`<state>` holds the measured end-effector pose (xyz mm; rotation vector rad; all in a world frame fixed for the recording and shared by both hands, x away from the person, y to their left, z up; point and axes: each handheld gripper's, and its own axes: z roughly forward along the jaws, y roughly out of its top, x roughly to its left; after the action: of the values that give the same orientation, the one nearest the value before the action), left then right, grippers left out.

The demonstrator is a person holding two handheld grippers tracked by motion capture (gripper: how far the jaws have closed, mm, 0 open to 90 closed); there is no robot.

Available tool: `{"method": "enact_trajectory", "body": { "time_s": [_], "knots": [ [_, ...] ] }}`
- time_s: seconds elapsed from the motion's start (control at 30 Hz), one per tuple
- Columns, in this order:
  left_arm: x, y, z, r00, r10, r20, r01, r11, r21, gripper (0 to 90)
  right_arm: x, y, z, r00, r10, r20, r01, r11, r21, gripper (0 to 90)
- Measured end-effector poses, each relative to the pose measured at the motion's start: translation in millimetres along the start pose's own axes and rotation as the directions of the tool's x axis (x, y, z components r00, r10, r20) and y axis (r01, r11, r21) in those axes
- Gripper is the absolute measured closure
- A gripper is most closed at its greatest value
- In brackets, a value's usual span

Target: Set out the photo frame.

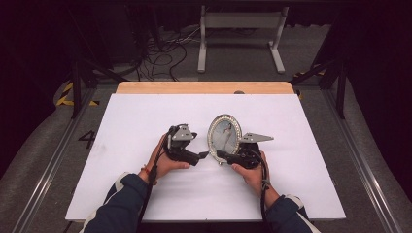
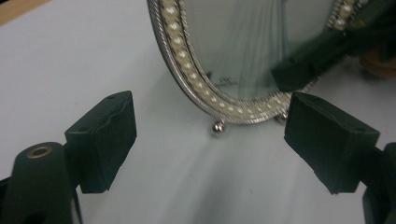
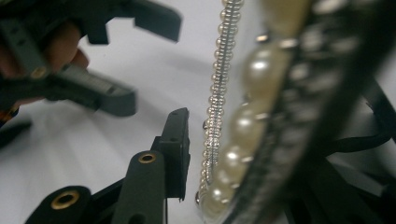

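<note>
Oval mirror (image 1: 224, 135) with a pearl-beaded silver frame stands upright near the middle of the white table (image 1: 145, 194), its glass toward the person, resting on small ball feet (image 2: 217, 128).

The right gripper (image 1: 222, 156) has it by the lower right edge of the frame. In the right gripper view the beaded rim (image 3: 243, 126) runs up between that gripper's jaws, with one jaw standing just beside the outer bead chain; the other jaw is hidden behind the frame, so the jaws look closed down on the rim, though I cannot see the contact on the far side.

The left gripper (image 1: 203, 155) holds nothing. Its jaws stand wide apart — in the left gripper view the lower curve of the frame and the ball feet lie ahead of them and between them, not yet inside the gap. The black pad of the other gripper shows at the frame's edge, just beyond the right-hand jaw.

Judging by this, the step in hand is steadying the mirror with one gripper while the second comes in for a grip on the lower left of the frame. The next move calls for bringing the open jaws forward until the rim sits between the pads, then closing gently — on the metal frame, not on the glass — without pushing the mirror over backward.
</note>
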<state>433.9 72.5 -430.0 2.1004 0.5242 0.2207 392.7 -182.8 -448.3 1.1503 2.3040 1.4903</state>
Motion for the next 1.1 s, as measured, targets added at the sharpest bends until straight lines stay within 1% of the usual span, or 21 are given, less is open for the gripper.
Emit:
{"method": "enact_trajectory", "body": {
  "time_s": [0.03,0.07,0.1,0.13,0.2,0.3,0.37,0.43,0.47,0.53,0.6,0.67,0.7,0.73,0.77,0.8,0.87,0.93,0.97,1.03,1.1],
  "knots": [
    [3.0,1.3,1.8,1.0000,0.002,0.003,-0.001,0.9999,-0.014,17.9,2.5,0.3,-1.7,0.9996,-0.026,0.010,0.026,1.000,0.004,62.6],
    [3.0,1.3,1.8,1.0000,0.002,0.003,-0.001,0.9999,-0.014,19.4,4.6,0.4,-3.5,0.9983,-0.053,0.025,0.053,0.999,0.010,61.7],
    [6.0,2.0,5.9,0.9999,0.002,0.015,-0.001,0.9994,-0.036,20.3,6.9,0.6,-5.7,0.9965,-0.077,0.032,0.076,0.997,0.016,59.8],
    [6.9,2.1,8.6,0.9998,0.008,0.020,-0.007,0.9993,-0.037,20.3,8.8,0.6,-7.6,0.9957,-0.086,0.035,0.085,0.996,0.020,58.6],
    [8.1,2.8,14.3,0.9997,0.009,0.022,-0.009,0.9997,-0.022,19.7,12.7,0.1,-14.1,0.9911,-0.114,0.069,0.113,0.993,0.021,57.0],
    [11.4,4.8,19.9,0.9996,-0.013,0.027,0.014,0.9996,-0.026,19.0,15.4,-1.8,-24.3,0.9872,-0.126,0.098,0.126,0.992,0.010,58.9],
    [14.1,6.6,22.2,0.9988,-0.027,0.041,0.029,0.9988,-0.039,18.9,16.4,-3.3,-30.4,0.9872,-0.119,0.106,0.120,0.993,-0.003,60.3],
    [15.5,9.5,25.1,0.9985,-0.026,0.048,0.028,0.9988,-0.040,19.8,17.0,-4.7,-34.8,0.9877,-0.114,0.107,0.116,0.993,-0.010,61.5],
    [16.2,10.6,26.2,0.9986,-0.015,0.050,0.017,0.9991,-0.040,22.4,17.7,-6.0,-37.2,0.9880,-0.114,0.103,0.116,0.993,-0.007,63.7],
    [17.6,13.5,28.8,0.9982,-0.007,0.059,0.009,0.9993,-0.036,24.3,19.4,-7.6,-40.5,0.9880,-0.116,0.102,0.118,0.993,-0.009,63.8],
    [19.2,14.7,29.8,0.9967,-0.018,0.079,0.022,0.9986,-0.049,27.9,20.7,-7.9,-42.6,0.9869,-0.114,0.114,0.117,0.993,-0.013,64.0],
    [19.8,14.9,30.2,0.9968,-0.019,0.078,0.024,0.9984,-0.052,30.2,21.6,-7.7,-43.7,0.9870,-0.111,0.117,0.114,0.993,-0.020,63.9],
    [21.1,15.0,30.1,0.9960,-0.024,0.087,0.028,0.9983,-0.051,30.2,21.7,-7.5,-44.2,0.9865,-0.111,0.120,0.115,0.993,-0.022,63.8],
    [21.7,15.1,30.3,0.9955,-0.025,0.092,0.030,0.9979,-0.057,33.2,22.0,-7.9,-44.3,0.9871,-0.105,0.120,0.110,0.994,-0.029,62.9],
    [23.0,15.5,30.7,0.9941,-0.023,0.106,0.029,0.9977,-0.062,34.6,22.1,-8.3,-44.1,0.9873,-0.103,0.121,0.108,0.994,-0.034,63.5],
    [24.0,15.9,30.6,0.9924,-0.023,0.121,0.032,0.9972,-0.067,35.6,22.9,-8.5,-43.9,0.9854,-0.103,0.136,0.109,0.993,-0.036,64.1],
    [25.3,16.8,30.0,0.9894,-0.015,0.145,0.027,0.9960,-0.085,41.5,22.9,-8.7,-44.5,0.9856,-0.097,0.139,0.104,0.994,-0.043,64.2],
    [24.5,17.5,30.2,0.9876,0.002,0.157,0.010,0.9973,-0.073,44.8,22.6,-9.1,-45.6,0.9834,-0.088,0.159,0.096,0.994,-0.045,65.7],
    [23.8,17.7,30.9,0.9879,0.003,0.155,0.007,0.9979,-0.065,44.5,21.9,-8.9,-46.4,0.9834,-0.080,0.163,0.089,0.995,-0.051,66.7],
    [23.7,18.0,30.5,0.9879,0.004,0.155,0.006,0.9981,-0.061,44.4,20.9,-8.0,-47.7,0.9828,-0.067,0.172,0.079,0.995,-0.061,69.0],
    [24.8,17.1,29.3,0.9872,-0.001,0.159,0.011,0.9979,-0.063,47.3,20.2,-7.7,-49.0,0.9821,-0.059,0.179,0.073,0.994,-0.076,71.8]
  ]
}}
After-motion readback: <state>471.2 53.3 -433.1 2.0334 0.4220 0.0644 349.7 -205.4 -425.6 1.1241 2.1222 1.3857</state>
